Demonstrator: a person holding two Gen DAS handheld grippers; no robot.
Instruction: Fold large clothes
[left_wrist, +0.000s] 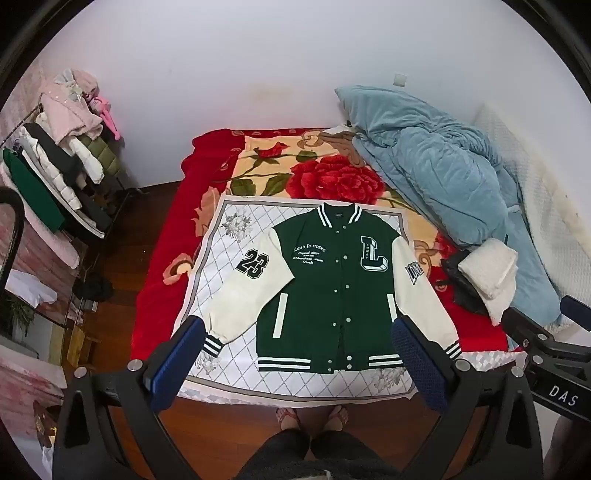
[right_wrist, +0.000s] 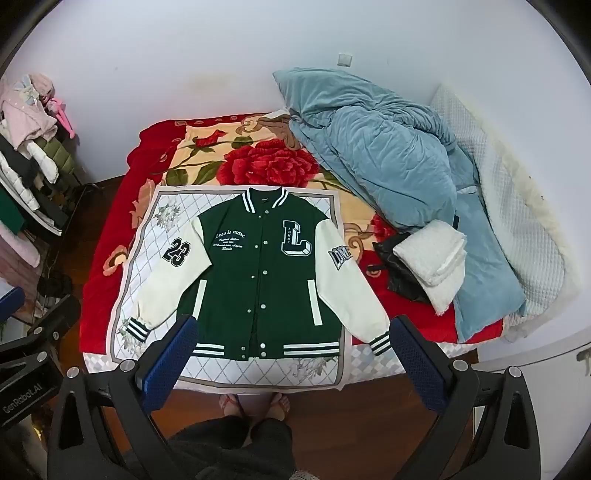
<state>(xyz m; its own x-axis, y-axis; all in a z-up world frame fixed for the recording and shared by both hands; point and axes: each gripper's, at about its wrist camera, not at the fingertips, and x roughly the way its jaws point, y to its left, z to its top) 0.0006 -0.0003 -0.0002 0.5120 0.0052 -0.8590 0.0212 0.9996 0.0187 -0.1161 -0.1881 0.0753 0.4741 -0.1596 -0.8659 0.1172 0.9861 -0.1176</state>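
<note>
Fold not begun: your left gripper and right gripper gape empty above the flat jacket; next, seize a sleeve beyond the jaws.

Green jacket with cream sleeves on a white diamond-patterned cloth over a red floral blanket.

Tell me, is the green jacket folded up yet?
No, spread flat. The varsity jacket lies face up, snapped shut, with both cream sleeves angled outward.

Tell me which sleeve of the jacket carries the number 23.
The cream sleeve on the picture's left side of the green jacket. Its patch reads 23; the other sleeve bears a lettered patch instead.
</note>
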